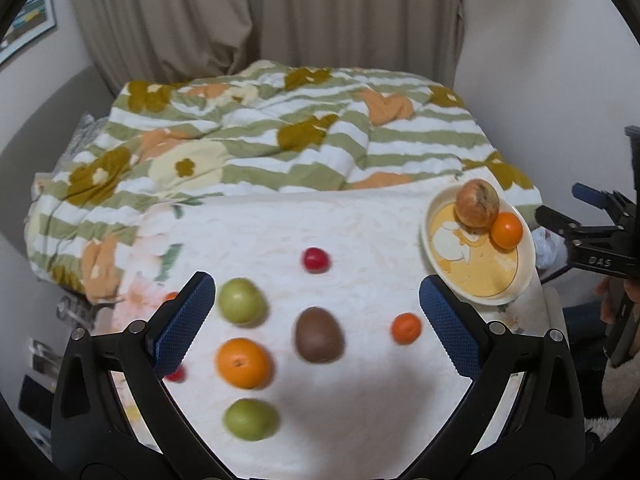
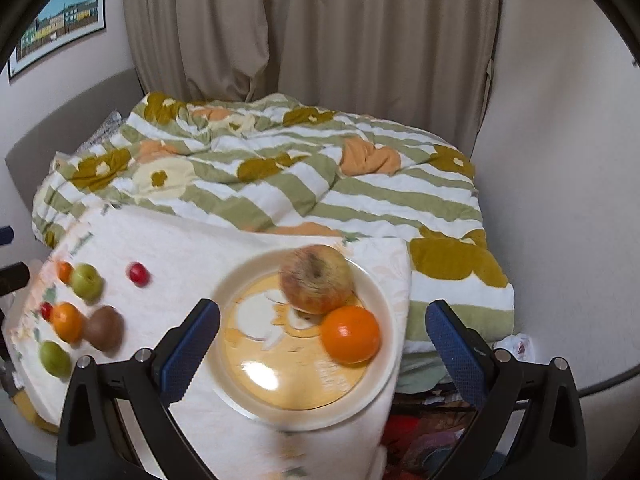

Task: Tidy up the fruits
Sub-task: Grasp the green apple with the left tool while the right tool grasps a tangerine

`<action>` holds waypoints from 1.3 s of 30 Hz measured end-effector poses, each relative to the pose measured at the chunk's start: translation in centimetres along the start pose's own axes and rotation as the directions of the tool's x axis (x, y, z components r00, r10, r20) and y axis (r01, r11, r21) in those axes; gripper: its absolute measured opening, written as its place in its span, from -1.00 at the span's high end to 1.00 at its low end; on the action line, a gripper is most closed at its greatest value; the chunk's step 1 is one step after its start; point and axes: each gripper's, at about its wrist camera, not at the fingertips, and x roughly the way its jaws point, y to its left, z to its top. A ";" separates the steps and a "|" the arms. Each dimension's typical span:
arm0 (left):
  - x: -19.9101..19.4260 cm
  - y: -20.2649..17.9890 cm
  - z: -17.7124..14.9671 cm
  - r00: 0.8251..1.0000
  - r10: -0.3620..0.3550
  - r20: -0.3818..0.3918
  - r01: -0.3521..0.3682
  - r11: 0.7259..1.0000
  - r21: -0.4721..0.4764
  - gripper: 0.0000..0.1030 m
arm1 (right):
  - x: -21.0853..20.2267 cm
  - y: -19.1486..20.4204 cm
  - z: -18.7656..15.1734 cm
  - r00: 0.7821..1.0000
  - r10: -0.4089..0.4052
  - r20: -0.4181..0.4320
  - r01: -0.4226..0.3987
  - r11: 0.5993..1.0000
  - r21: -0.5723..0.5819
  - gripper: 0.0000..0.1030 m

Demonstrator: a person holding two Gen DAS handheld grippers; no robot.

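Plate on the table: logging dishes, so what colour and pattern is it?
The plate is cream-rimmed, with a yellow centre bearing white shapes; clearest in the right wrist view.

A big blanket point(image 2: 280, 176) with green and white stripes and brown and orange flowers lies bunched up on the far side. Behind it hang long tan curtains point(image 2: 312, 28). A picture of colorful houses point(image 2: 60, 20) hangs on the wall, far left. A white cloth point(image 1: 280, 232) covers the near part.
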 end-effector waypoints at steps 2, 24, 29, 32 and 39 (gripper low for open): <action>-1.2 2.0 -0.4 1.000 0.001 0.013 -0.001 1.000 -0.013 -1.00 | -1.4 1.2 0.3 1.000 -0.004 0.010 0.004 1.000 0.023 -0.99; -3.3 14.4 -9.3 0.997 -0.033 -0.065 0.036 0.999 0.040 -1.00 | -5.0 15.0 -4.9 0.995 -0.079 -0.063 0.088 0.984 0.152 -0.99; -1.7 13.5 -11.6 0.993 -0.058 -0.102 0.062 0.998 0.032 -1.00 | -3.4 16.4 -6.3 0.993 -0.051 -0.102 0.065 0.988 0.140 -0.99; -0.6 12.5 -12.9 0.992 -0.062 -0.113 0.064 0.998 0.010 -1.00 | -2.1 16.7 -6.8 0.991 -0.037 -0.127 0.052 0.991 0.122 -0.99; 2.6 9.8 -15.0 0.989 -0.065 -0.130 0.062 0.998 -0.021 -1.00 | 2.2 16.5 -8.2 0.984 0.011 -0.180 -0.003 0.999 0.041 -0.99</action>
